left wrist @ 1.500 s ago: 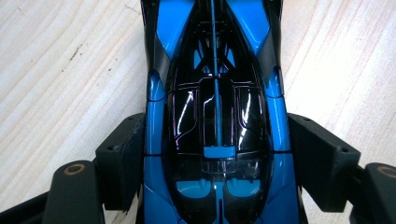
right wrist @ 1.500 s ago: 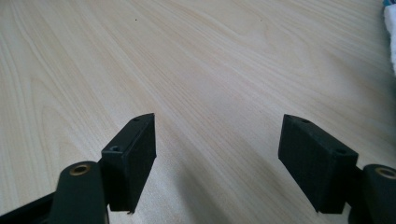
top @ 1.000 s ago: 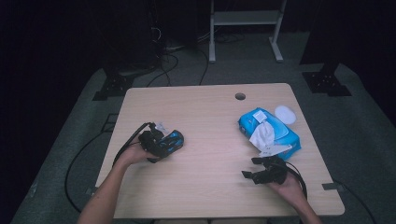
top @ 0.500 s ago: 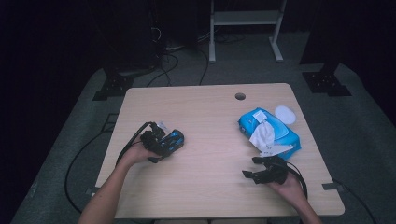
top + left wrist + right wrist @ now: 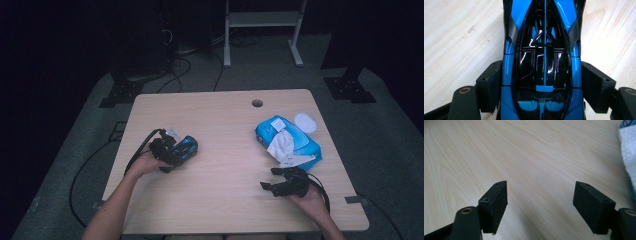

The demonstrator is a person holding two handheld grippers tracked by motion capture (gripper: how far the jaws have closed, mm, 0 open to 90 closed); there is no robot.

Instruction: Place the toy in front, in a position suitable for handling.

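We see no change from the earlier frames: both hands, the toy car and the wipes pack lie where they did a second ago.

The left hand-held gripper [image 5: 186, 148] rests on the worktop [image 5: 220, 125] near its left edge, about halfway along it, with its jaws clamped on a blue and black toy car [image 5: 544, 57]. In the left gripper view the two black pads [image 5: 491, 85] press against the car's flanks at its rear half, and the car's nose runs away from the gripper over the bare wood.

The right hand-held gripper [image 5: 275, 179] sits close to the front right corner of the worktop, jaws apart with nothing between them; its own view shows plain wood grain in the gap.

A blue pack of wipes [image 5: 290, 142] lies near the right edge, just beyond the right hand-held gripper, with a white wipe [image 5: 281, 145] pulled up out of its top. A small white lid [image 5: 305, 122] lies beside the pack's far end.
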